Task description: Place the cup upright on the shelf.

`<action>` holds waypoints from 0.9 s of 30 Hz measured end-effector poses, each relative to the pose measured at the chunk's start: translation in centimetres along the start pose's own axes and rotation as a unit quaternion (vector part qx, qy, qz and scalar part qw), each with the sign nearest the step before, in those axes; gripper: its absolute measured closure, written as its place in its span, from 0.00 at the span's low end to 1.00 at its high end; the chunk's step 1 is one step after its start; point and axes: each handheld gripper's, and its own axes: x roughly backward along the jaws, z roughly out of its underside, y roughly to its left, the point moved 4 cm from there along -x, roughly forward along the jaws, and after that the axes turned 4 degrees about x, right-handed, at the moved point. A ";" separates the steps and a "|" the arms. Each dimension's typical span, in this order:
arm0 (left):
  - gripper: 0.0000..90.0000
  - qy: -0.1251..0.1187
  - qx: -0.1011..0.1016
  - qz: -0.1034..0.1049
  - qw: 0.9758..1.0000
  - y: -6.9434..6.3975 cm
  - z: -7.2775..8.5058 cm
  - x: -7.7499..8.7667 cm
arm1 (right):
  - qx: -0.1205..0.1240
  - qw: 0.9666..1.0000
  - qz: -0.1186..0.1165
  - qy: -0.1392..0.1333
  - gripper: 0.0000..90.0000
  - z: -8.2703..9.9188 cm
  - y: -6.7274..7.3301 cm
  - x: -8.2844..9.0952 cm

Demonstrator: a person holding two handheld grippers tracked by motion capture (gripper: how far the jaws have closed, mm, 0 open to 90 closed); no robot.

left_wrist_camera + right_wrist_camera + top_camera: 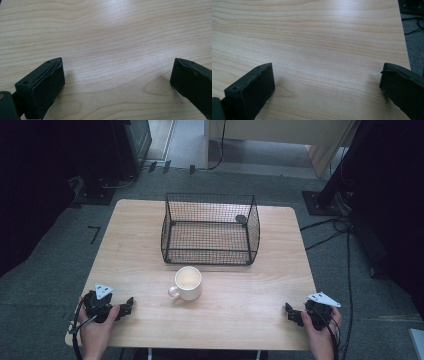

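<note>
A cream mug (pixel 188 283) stands upright near the middle of the wooden table (pixel 240 305), handle to the left. Behind it sits a black wire basket (pixel 210 228) with nothing in it. My left gripper (pixel 129 304) rests at the front left of the table, held by a hand. In the left gripper view its jaws stand wide apart over bare wood, so the left gripper (pixel 117 75) is open. My right gripper (pixel 289 312) lies at the front right, also in a hand. The right gripper (pixel 327 77) is open too, with bare wood between its jaws.
Grey carpet surrounds the table. Cables (pixel 345 250) trail on the floor at the right, and dark stands and equipment sit at the back left and right. The table's right edge (pixel 404 42) appears in the right gripper view.
</note>
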 end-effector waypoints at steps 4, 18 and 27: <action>0.00 0.002 0.002 0.000 1.000 0.0 0.1 0.1 | 0.000 1.000 0.000 0.000 0.00 0.0 0.0 0.0; 0.00 -0.025 -0.005 0.043 0.999 -2.6 -0.8 1.5 | 0.000 1.000 0.000 0.000 0.00 0.0 0.0 0.0; 0.00 -0.042 -0.033 0.086 0.995 -5.2 -1.1 2.6 | 0.000 1.000 0.000 0.000 0.00 0.0 0.0 0.0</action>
